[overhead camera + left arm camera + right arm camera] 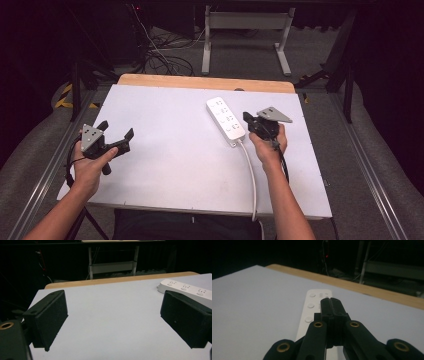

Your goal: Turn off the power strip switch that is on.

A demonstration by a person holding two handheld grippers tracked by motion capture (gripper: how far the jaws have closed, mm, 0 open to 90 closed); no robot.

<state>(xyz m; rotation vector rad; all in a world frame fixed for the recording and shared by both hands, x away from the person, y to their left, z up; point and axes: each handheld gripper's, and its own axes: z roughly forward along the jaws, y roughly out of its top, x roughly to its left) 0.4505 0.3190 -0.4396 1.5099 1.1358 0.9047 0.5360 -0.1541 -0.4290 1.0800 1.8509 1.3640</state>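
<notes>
Behind the right tool (331, 301), pressed closed, the power strip (312, 307) is partly hidden.

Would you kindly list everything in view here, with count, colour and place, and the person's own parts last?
power strip: one, white, right of centre on the table, slanted, nothing plugged in.
power strip cord: one, white, running from the strip's near end off the table's near edge.
table: one, white top with a wooden far edge.
desk frame: one, pale, on the floor beyond the table.
floor cables: several, dark, beyond the table.
left claw: one, black, open, at the table's left.
right claw: one, black, shut and empty, beside the strip.
</notes>
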